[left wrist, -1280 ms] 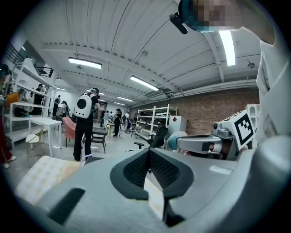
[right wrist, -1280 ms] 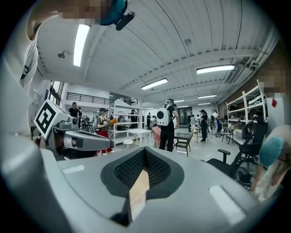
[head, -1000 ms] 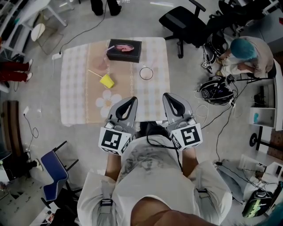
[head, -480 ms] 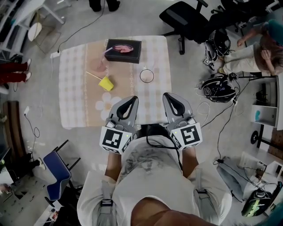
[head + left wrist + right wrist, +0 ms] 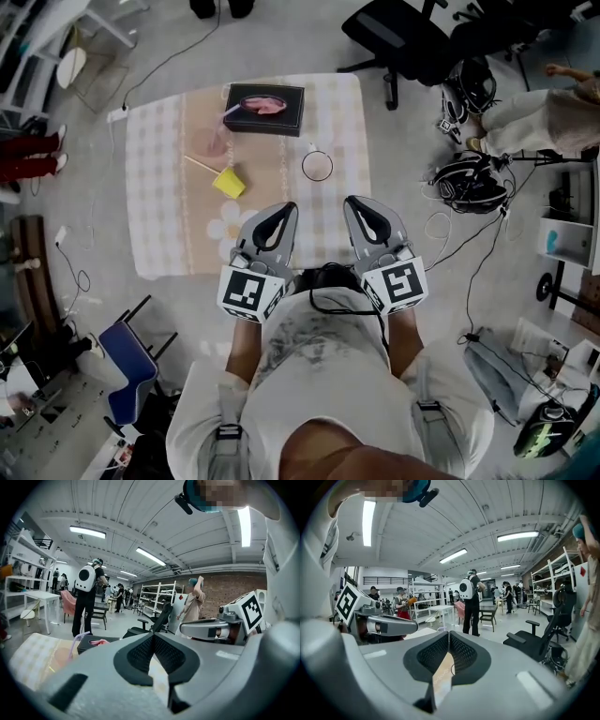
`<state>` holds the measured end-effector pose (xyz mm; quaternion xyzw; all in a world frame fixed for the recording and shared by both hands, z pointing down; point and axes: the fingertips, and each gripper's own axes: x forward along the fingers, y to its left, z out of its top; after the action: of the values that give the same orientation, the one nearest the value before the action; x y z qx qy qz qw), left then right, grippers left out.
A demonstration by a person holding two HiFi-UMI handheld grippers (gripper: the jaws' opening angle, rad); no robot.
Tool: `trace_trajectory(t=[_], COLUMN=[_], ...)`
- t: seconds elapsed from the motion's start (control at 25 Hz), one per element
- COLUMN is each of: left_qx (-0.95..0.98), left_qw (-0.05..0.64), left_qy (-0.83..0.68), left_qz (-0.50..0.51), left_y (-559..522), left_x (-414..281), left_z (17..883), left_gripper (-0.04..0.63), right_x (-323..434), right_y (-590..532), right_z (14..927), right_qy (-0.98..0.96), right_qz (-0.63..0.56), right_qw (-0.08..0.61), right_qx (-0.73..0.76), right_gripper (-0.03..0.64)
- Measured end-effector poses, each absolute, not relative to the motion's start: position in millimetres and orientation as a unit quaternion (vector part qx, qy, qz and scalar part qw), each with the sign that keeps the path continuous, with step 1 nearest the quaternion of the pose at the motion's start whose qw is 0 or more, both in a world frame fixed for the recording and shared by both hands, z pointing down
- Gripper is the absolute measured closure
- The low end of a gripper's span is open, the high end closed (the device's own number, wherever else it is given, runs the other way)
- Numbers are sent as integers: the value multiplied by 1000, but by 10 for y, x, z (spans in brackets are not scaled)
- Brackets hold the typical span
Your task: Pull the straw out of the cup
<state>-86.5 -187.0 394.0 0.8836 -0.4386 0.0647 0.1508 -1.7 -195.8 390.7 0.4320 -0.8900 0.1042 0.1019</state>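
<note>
The near half of the counter (image 5: pixel 159 220) lies bare, so you can come in over its near edge freely. Farther in, the yellow cup (image 5: pixel 228 182) and its straw (image 5: pixel 199 165) lie left of centre, with the pink cup (image 5: pixel 210 142) just beyond them. The clear ring (image 5: pixel 317 166) stands to the right. Between yellow cup and ring a bare lane runs up to the box (image 5: pixel 264 108), which blocks the far edge. Both side strips are bare. A chair (image 5: pixel 403 42) stands beyond the far right corner.
</note>
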Motion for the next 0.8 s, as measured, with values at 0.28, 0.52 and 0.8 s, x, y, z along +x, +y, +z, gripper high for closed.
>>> trace_trajectory(t=[0.28, 0.52, 0.8], left_qx=[884, 884, 883], left_qw=[163, 169, 181], left_qy=[-431, -427, -421], left_qz=[76, 83, 104], left_y=[-2030, -2161, -2263], left_x=[-821, -754, -729], left_z=[4110, 4241, 4420], left_gripper=[598, 598, 598], right_x=[23, 63, 51], right_y=[-2133, -2246, -2330], right_z=[4081, 4210, 4384], right_qy=[-884, -882, -881], right_qz=[117, 128, 142], right_qw=[113, 119, 124], right_qx=[437, 437, 435], right_gripper=[586, 580, 574])
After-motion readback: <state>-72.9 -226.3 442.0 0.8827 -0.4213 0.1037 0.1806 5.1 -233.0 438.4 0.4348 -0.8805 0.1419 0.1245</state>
